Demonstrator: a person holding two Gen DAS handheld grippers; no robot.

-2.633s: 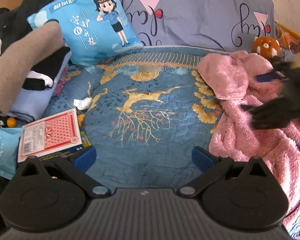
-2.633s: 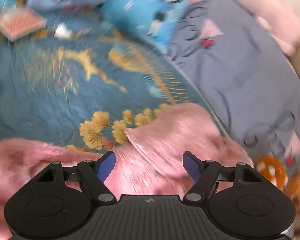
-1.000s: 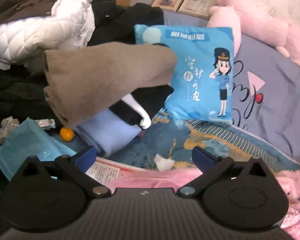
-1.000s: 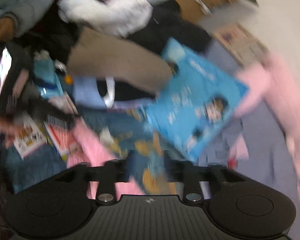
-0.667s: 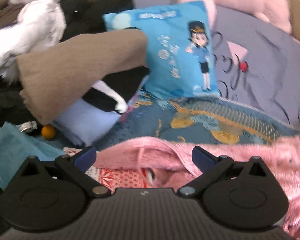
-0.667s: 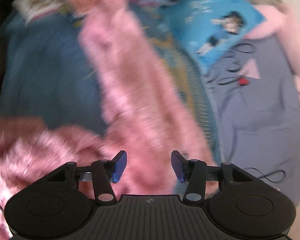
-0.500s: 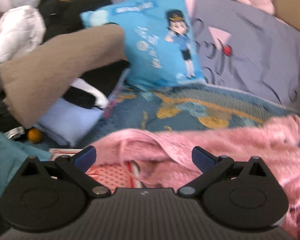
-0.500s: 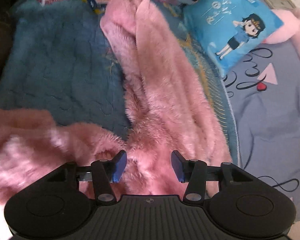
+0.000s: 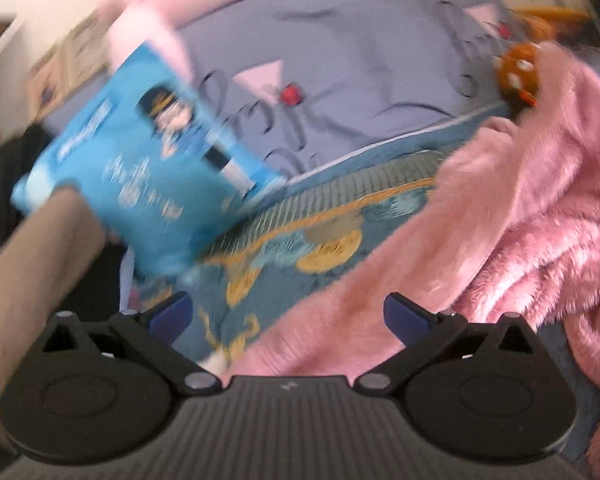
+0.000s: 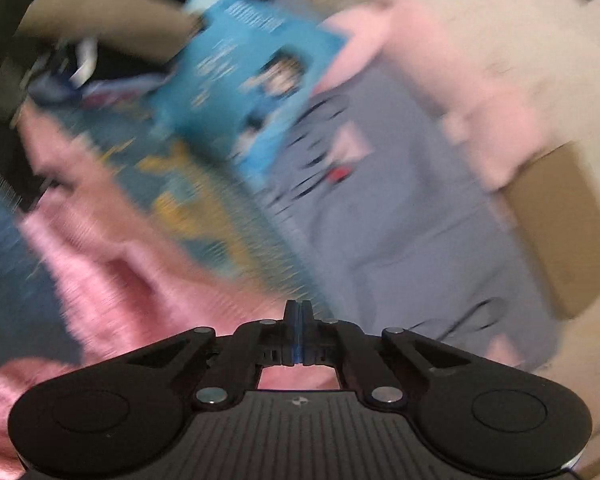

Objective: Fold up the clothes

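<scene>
Two grippers in my hands: my left gripper point(image 9: 288, 316) gapes wide over a fluffy pink garment point(image 9: 520, 216) sprawled unfolded across the bed point(image 9: 300, 240), my right gripper point(image 10: 298, 312) is clenched, apparently empty, so I judge spreading it flat comes next.

bed with blue patterned quilt point(image 9: 300, 240), fluffy pink garment point(image 9: 520, 216) spread on it, cartoon cushion point(image 9: 148, 176) leaning behind
</scene>
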